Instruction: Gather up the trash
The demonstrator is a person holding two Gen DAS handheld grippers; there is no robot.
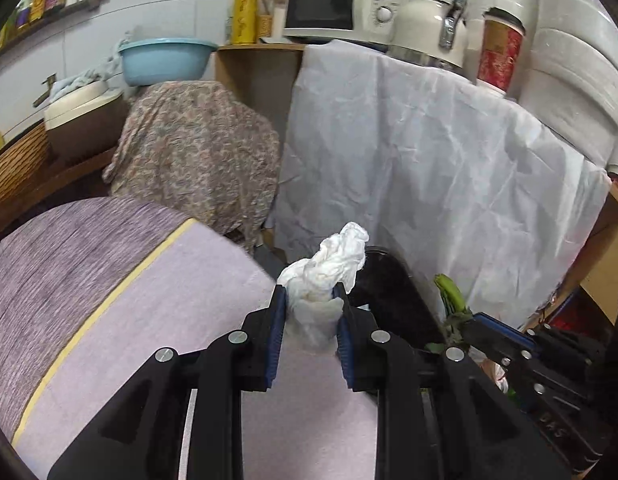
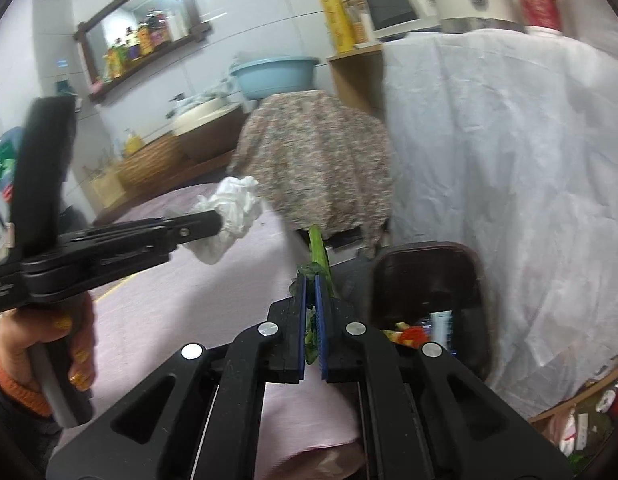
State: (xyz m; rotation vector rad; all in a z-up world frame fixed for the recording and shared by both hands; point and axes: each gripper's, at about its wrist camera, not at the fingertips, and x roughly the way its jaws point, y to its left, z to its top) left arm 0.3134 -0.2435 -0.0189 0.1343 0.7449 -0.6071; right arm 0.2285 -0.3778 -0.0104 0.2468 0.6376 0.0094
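Both fingers pinch trash — left gripper (image 1: 311, 300) crumpled tissue (image 1: 329, 266), right gripper (image 2: 311, 280) green stalk (image 2: 318, 246).

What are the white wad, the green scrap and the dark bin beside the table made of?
The white wad in the left gripper looks like tissue paper: matte, thin, crumpled into soft folds. The green scrap in the right gripper seems a vegetable stalk with limp leaf bits. The dark bin looks like glossy brown plastic, given its smooth, shiny rim.
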